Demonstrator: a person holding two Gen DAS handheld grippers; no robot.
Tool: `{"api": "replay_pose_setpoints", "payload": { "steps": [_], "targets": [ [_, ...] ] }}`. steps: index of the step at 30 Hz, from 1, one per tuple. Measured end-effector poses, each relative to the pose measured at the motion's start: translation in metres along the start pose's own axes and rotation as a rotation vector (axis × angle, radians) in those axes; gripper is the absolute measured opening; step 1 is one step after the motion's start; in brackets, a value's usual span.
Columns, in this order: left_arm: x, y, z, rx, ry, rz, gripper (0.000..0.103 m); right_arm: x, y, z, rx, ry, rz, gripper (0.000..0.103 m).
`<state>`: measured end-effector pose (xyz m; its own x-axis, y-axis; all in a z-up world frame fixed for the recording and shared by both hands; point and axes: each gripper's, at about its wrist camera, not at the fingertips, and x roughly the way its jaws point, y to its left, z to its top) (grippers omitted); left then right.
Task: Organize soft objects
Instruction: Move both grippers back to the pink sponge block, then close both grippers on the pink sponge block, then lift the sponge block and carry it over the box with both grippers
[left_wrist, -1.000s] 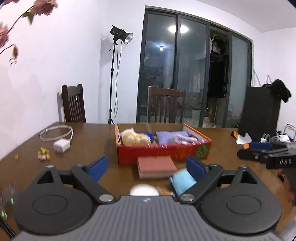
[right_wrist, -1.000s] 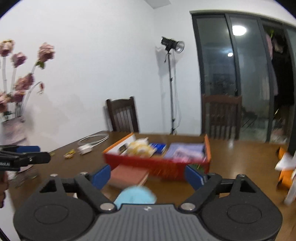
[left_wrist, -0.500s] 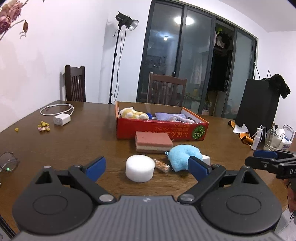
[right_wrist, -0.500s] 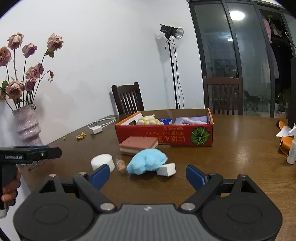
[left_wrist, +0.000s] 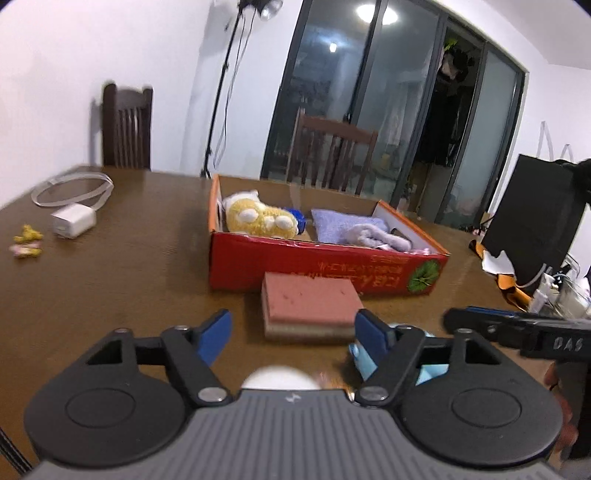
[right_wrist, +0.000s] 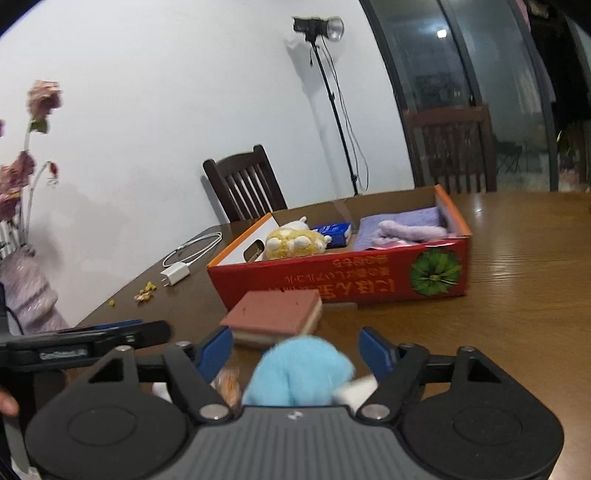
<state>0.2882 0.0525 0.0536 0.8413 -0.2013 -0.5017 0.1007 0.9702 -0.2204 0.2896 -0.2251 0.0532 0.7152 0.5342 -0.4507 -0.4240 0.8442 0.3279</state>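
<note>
Left gripper (left_wrist: 291, 334): jaws spread wide, holding nothing, low over the worktop (left_wrist: 110, 280). Right gripper (right_wrist: 295, 349): jaws likewise spread and empty, with the blue puff (right_wrist: 297, 373) lying between and just below the fingers, not clamped. Loose soft items, all on the worktop in front of the red box (right_wrist: 343, 280): blue puff; pink sponge (left_wrist: 310, 304), just beside the box's near wall; white round pad (left_wrist: 279, 378), partly hidden behind the left gripper's body; small white wedge (right_wrist: 356, 391), touching or just beside the puff, which one cannot be told. Already in the box: yellow plush toy (left_wrist: 260, 219) at the left end, lilac cloth (left_wrist: 354, 230) at the right end, a blue packet between them. Orientation: the sponge lies flat, pink face up, long axis roughly parallel to the box's near wall; the box's long axis runs left to right across both views, open side up. The puff is rounded and shows no clear long axis. Risks, as judged: closing on the puff may also catch the wedge or the orange wrapped sweet (right_wrist: 229, 384) next to it, since all three crowd together; a shallow pinch on loose fluff may slip during the lift; the two grippers work near each other and may collide; a low carry may snag the box's near wall.
</note>
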Motion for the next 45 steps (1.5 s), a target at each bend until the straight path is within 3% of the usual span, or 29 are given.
{"api": "replay_pose_setpoints", "payload": {
  "steps": [6,10,12,16,23,34,38,45],
  "targets": [
    [0.069,0.019,0.021,-0.043,0.102,-0.02,0.065,0.082,-0.007,0.024,0.059,0.068,0.036,0.06],
    [0.092,0.032,0.019,-0.108,0.153,-0.082,0.046,0.118,-0.012,0.023,0.088,0.112,0.055,0.046],
    [0.097,0.039,0.013,-0.147,0.153,-0.123,0.046,0.127,-0.016,0.017,0.09,0.137,0.068,0.042],
    [0.097,0.045,0.012,-0.19,0.166,-0.147,0.045,0.129,-0.029,0.01,0.156,0.137,0.118,0.042],
    [0.096,0.042,0.011,-0.181,0.151,-0.154,0.039,0.128,-0.021,0.008,0.095,0.109,0.099,0.041],
    [0.093,0.045,0.013,-0.18,0.134,-0.172,0.038,0.125,-0.02,0.008,0.097,0.099,0.096,0.039],
    [0.059,0.034,0.024,-0.178,0.052,-0.166,0.037,0.103,-0.005,0.019,0.066,0.052,0.089,0.039],
    [-0.061,-0.012,0.006,-0.102,-0.068,-0.149,0.037,-0.005,0.047,0.015,-0.021,-0.055,0.124,0.039]
  ]
}}
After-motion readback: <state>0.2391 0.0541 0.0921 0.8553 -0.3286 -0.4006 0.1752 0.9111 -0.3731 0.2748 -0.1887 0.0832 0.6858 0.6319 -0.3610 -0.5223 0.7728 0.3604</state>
